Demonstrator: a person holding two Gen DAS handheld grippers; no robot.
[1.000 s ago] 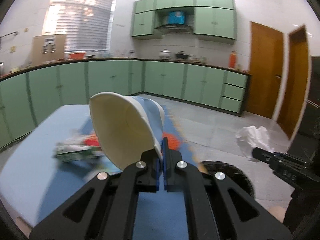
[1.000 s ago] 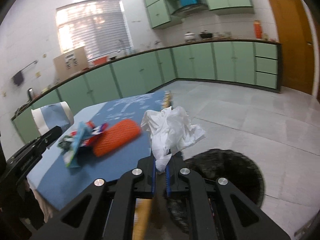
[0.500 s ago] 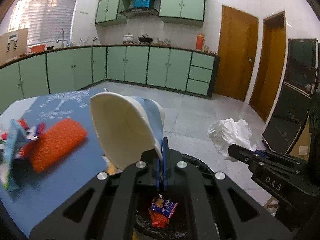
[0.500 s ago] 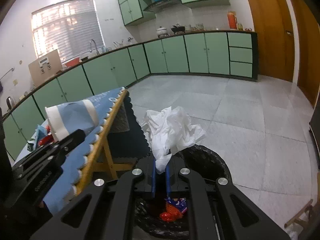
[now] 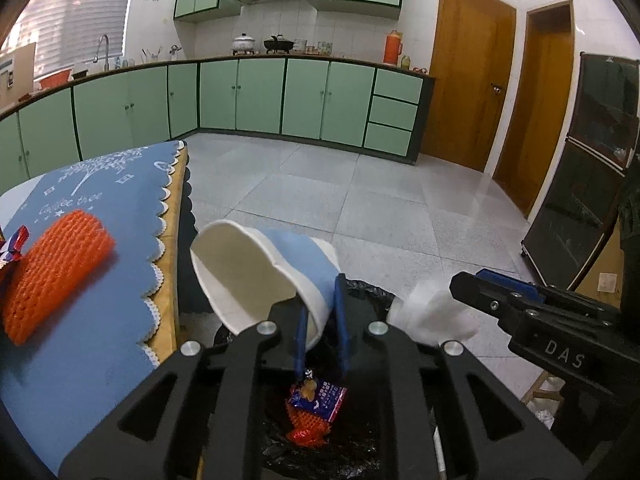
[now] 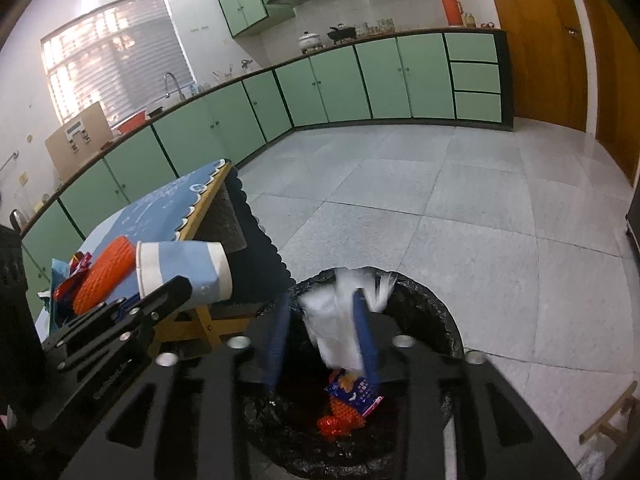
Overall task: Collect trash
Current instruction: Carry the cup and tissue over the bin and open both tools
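Green kitchen cabinets (image 5: 256,100) are lining the far wall. I am holding both claws over the black-lined bin (image 6: 432,320). My left gripper (image 5: 322,320) is opening, with the paper cup (image 5: 256,276) rim between its pads, no longer pinched. My right gripper (image 6: 320,332) is opening too; the white tissue (image 6: 340,328) is blurring between its fingers above the bin's wrappers (image 6: 352,396).
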